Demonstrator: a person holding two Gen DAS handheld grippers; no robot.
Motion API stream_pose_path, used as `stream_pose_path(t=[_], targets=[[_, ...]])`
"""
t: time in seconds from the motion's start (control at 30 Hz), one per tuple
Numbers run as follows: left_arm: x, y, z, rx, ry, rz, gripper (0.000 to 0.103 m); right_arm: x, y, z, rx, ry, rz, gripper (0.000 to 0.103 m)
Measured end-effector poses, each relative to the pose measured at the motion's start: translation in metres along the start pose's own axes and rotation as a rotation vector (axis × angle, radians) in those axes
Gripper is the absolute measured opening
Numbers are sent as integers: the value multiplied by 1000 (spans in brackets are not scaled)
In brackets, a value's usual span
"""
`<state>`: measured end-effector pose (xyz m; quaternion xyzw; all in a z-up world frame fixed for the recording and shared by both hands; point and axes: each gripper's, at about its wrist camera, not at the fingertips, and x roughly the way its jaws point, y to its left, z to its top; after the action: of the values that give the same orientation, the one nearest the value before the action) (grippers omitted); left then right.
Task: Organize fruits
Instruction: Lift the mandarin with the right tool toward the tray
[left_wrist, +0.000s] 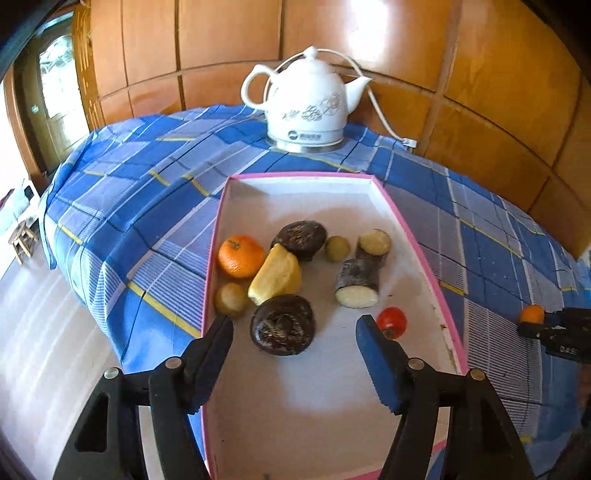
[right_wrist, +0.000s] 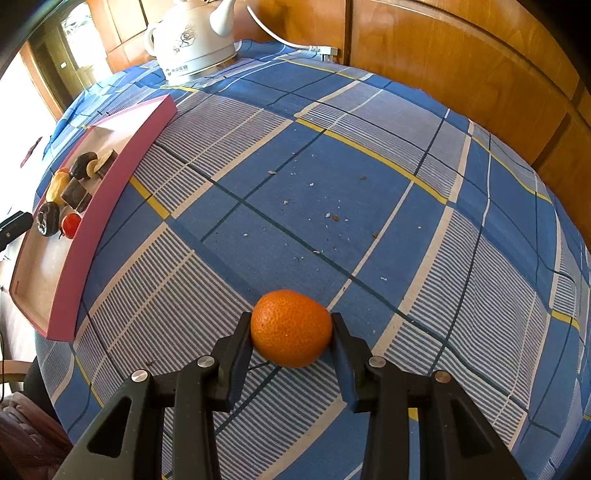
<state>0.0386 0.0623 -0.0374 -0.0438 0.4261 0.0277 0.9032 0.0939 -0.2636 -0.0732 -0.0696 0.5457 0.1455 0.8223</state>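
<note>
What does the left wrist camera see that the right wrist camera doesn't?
Only the left wrist view shows the left gripper open over the tray's inside, an orange in the tray and two small greenish fruits.

Only the right wrist view shows crumbs on the cloth, and how the right gripper clamps its mandarin.

Both show the pink-rimmed tray, white kettle, red tomato and blue checked tablecloth.

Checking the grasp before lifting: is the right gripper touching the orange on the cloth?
Touching. The right wrist view shows both pads of the right gripper pressed against the orange.
</note>
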Motion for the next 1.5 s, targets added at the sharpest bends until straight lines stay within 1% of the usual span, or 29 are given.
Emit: stream_pose_path(t=[0.3, 0.73, 1.0, 1.2, 1.33, 1.4, 1.5], targets=[[-8, -10, -1, 27, -18, -17, 70, 0, 1, -1, -3, -3, -3, 40], [-8, -13, -3, 28, -14, -28, 70, 0, 1, -1, -10, -3, -8, 40], [-10, -7, -4, 6, -20, -29, 70, -1, 3, -2, -6, -7, -13, 40], [-12, 5, -3, -23, -28, -25, 70, 1, 5, -1, -4, 4, -22, 40], [-12, 12, -3, -41, -29, -22, 70, -2, 9, 3, 7, 2, 2, 40], [-11, 15, -3, -49, -27, -23, 70, -8, 17, 6, -6, -15, 12, 40], [-12, 18, -4, -57, -30, -26, 70, -16, 34, 14, -24, -44, 50, 40]])
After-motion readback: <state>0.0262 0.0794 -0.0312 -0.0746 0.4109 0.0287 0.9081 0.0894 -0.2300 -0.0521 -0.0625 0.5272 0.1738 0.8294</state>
